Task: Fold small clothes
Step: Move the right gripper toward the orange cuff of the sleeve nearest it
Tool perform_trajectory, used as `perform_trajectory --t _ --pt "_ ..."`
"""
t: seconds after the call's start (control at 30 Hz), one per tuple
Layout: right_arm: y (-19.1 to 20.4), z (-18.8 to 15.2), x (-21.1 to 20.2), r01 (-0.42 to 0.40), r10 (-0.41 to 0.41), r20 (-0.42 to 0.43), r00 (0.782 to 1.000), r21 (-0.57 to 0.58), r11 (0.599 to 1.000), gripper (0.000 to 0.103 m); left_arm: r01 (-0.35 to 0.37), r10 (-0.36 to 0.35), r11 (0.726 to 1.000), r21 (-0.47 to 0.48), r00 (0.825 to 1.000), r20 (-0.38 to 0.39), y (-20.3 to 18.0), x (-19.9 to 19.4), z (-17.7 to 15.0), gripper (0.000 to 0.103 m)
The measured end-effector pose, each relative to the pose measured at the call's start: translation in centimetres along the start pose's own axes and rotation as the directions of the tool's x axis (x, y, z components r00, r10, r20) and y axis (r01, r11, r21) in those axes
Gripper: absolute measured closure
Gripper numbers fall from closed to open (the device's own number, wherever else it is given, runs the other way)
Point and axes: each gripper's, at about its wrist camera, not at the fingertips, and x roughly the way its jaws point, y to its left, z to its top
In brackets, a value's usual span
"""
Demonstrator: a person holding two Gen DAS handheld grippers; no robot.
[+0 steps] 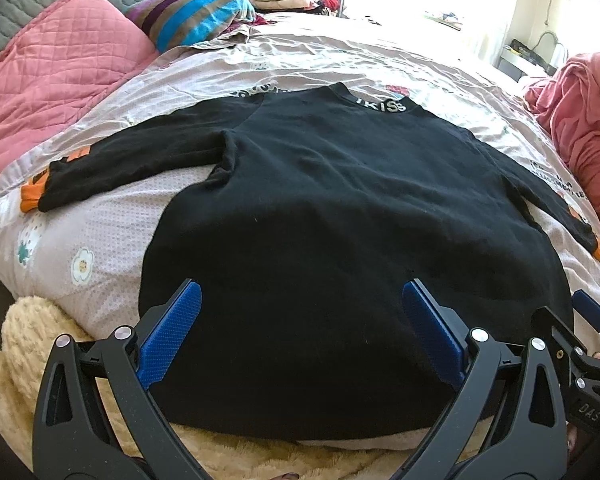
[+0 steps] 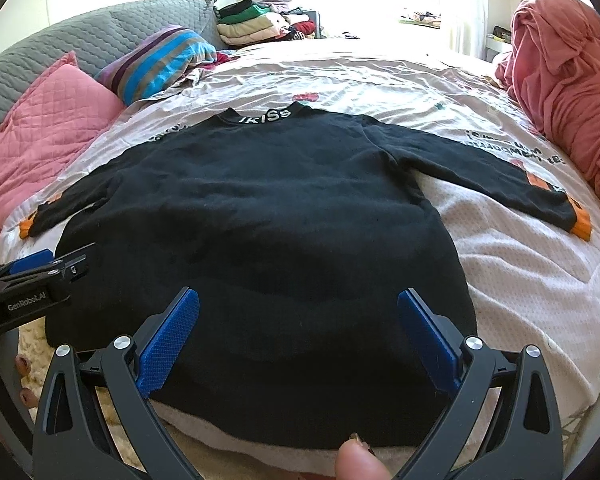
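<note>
A black sweater (image 1: pixel 340 208) with orange cuffs and white letters on the collar lies flat on the bed, sleeves spread out to both sides; it also shows in the right wrist view (image 2: pixel 260 220). My left gripper (image 1: pixel 300 300) is open and empty, hovering over the sweater's hem at its left half. My right gripper (image 2: pixel 298 308) is open and empty over the hem at its right half. The right gripper shows at the right edge of the left wrist view (image 1: pixel 592 320). The left gripper shows at the left edge of the right wrist view (image 2: pixel 36 268).
The bed (image 2: pixel 500 260) has a pale flowered cover. Pink quilted pillow (image 1: pixel 52 88) and striped pillow (image 1: pixel 196 8) lie at far left. A pink bundle of cloth (image 2: pixel 572 80) sits at right. Stacked folded clothes (image 2: pixel 260 24) stand at the back. A cream fluffy blanket (image 1: pixel 32 344) lies at the near edge.
</note>
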Motion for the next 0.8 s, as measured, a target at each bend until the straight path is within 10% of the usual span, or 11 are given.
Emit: perform_trajectory --t 0.8 --pt "-2.3 6.2 4.1 -0.012 0.010 0.045 0.999 0.056 0.998 0.004 -0.002 0.002 0.998 -0.068 1.000 0.008 1.0 2.5 6.5 0.008"
